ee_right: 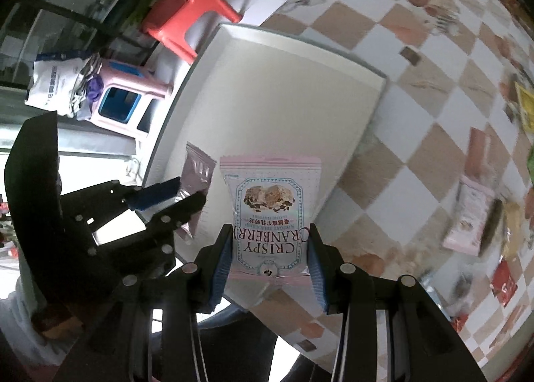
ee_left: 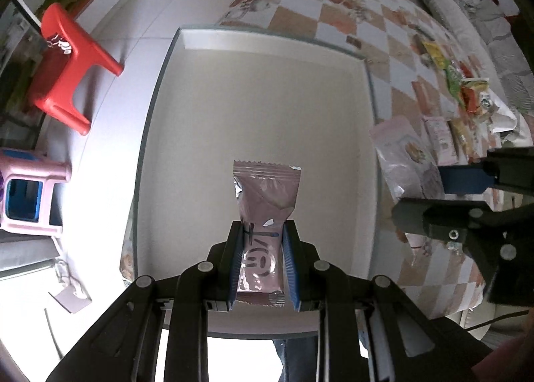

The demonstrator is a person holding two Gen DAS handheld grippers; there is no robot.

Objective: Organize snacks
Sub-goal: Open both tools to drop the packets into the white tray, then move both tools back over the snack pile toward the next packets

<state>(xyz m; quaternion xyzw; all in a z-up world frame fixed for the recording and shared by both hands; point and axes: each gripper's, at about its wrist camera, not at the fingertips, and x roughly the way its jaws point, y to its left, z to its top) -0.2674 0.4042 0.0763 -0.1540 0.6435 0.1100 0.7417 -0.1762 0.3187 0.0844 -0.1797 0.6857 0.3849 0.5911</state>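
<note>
- The left gripper [ee_left: 262, 231] has its jaws closed on a mauve snack bar [ee_left: 263, 215], pinching the lower half of the wrapper between the blue pads [ee_left: 289, 265] while the crimped top end sticks out forward
- That bar hangs over the near part of a pale grey tray [ee_left: 267, 98], whose raised rim runs around a bare floor
- The right gripper [ee_right: 270, 235] has its jaws closed on a pink and white cranberry crisp packet [ee_right: 270, 211], gripped by its two side edges with the printed face turned to the camera and the lettering upside down
- This packet is held above the near right edge of the tray [ee_right: 283, 98], just beside the mauve snack bar [ee_right: 197, 178], which shows at its left in the right wrist view
- The tray lies on a bench covered by a checked cloth [ee_right: 417, 88] in white and tan squares
- Farther right on the cloth lies a loose row of other snack packets [ee_left: 447, 105], among them pink, yellow, green and red wrappers, well apart from the tray
- Beyond the bench edge on the left, down on the floor, stand a pink and blue stool [ee_left: 30, 188] and, farther off, a red stool [ee_left: 66, 64] tipped in the view
</note>
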